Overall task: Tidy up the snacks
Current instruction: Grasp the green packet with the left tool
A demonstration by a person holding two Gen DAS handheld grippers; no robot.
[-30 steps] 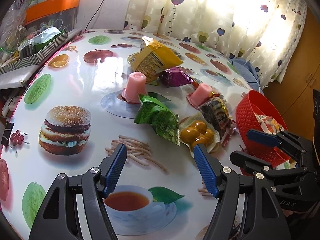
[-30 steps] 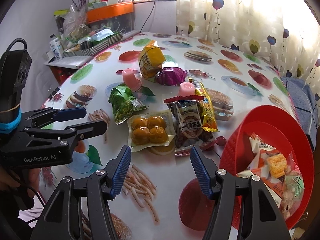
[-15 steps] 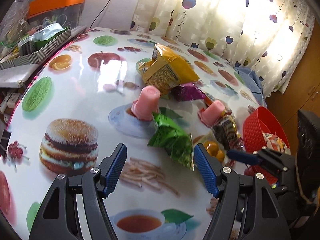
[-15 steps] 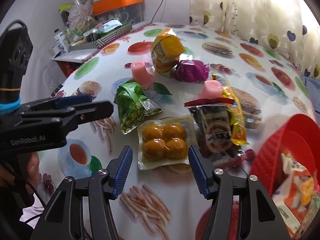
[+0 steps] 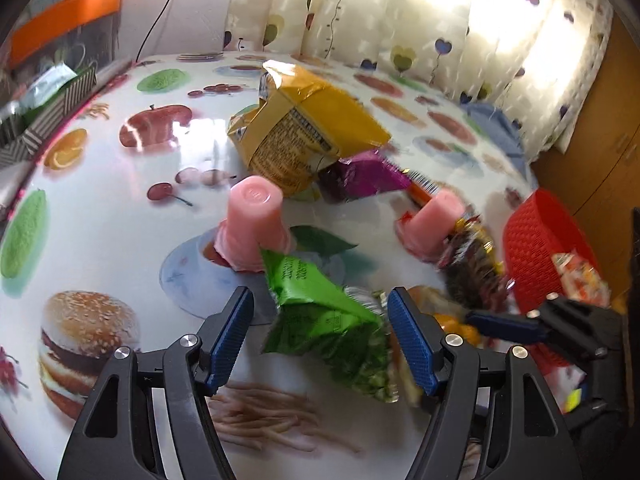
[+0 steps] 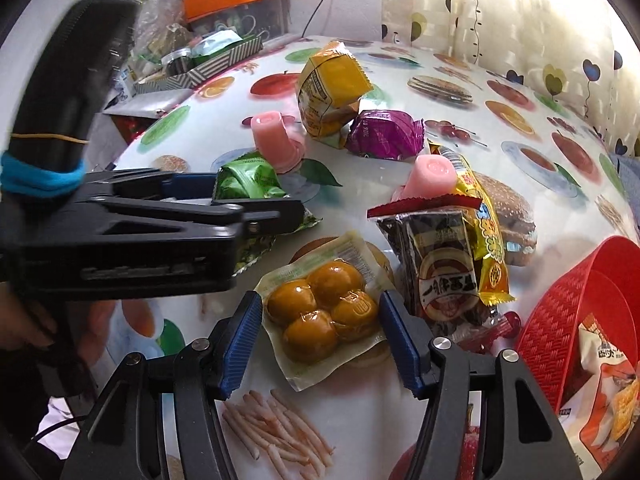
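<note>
Left wrist view shows the left gripper [image 5: 320, 334] spread wide around the crinkled green foil snack bag [image 5: 326, 320] on the table [image 5: 100, 208], while the right gripper [image 6: 320, 332], equally wide, brackets the clear vacuum pack of four brown eggs [image 6: 324, 312], both apparently lined up for the red woven plastic basket [image 6: 560, 308].

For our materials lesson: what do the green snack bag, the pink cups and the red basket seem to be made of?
Green snack bag: thin glossy plastic film, likely foil-lined; it crinkles and glints.
Pink cups: smooth moulded plastic, probably; soft sheen, flared rims.
Red basket: rigid plastic with a moulded woven texture on its wall.
</note>
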